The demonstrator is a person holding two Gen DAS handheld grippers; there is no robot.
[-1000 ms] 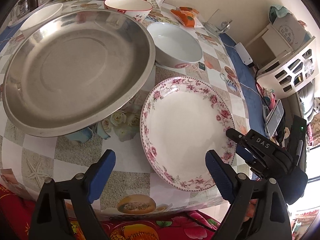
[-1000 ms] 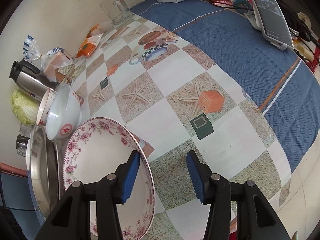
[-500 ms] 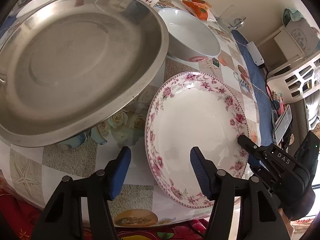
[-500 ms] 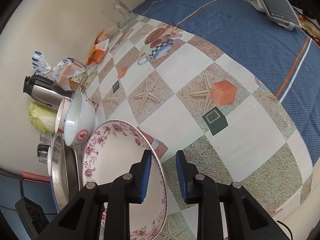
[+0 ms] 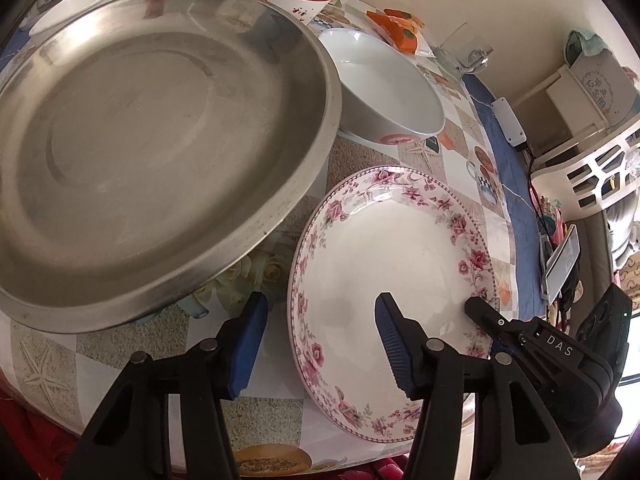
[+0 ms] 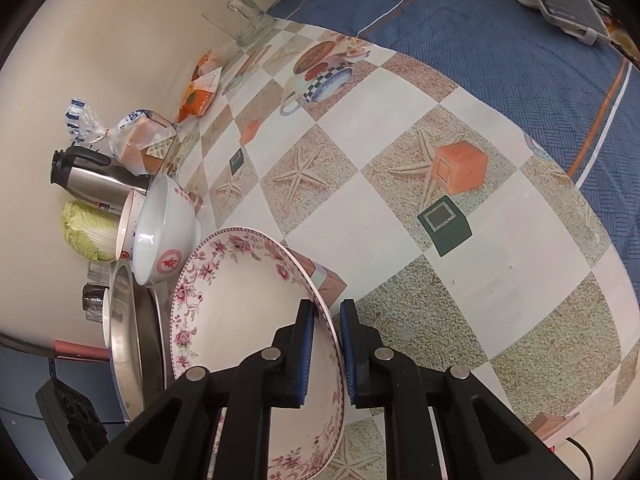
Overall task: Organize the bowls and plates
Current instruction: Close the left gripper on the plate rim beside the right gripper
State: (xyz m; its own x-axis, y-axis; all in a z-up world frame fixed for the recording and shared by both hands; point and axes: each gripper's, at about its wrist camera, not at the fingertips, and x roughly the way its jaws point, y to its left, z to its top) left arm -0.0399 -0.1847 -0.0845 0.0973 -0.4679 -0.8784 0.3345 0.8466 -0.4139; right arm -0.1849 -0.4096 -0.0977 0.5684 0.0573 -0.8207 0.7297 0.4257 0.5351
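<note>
We've got the right gripper (image 6: 325,344) clamped on the floral plate's (image 5: 394,264) rim, lower centre; our left gripper (image 5: 320,340) has just been closing, straddling its other edge, not gripping. Nothing's stacked: steel tray (image 5: 152,128) and bowls (image 5: 384,80) still wait on the tabletop (image 6: 460,280).

The floral plate (image 5: 392,280) lies right of the steel tray (image 5: 132,128), before the bowl (image 5: 384,88).

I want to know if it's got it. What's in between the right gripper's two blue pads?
The rim of the flowered plate. In the right wrist view, the right gripper has closed its pads on that rim, one each side.
</note>
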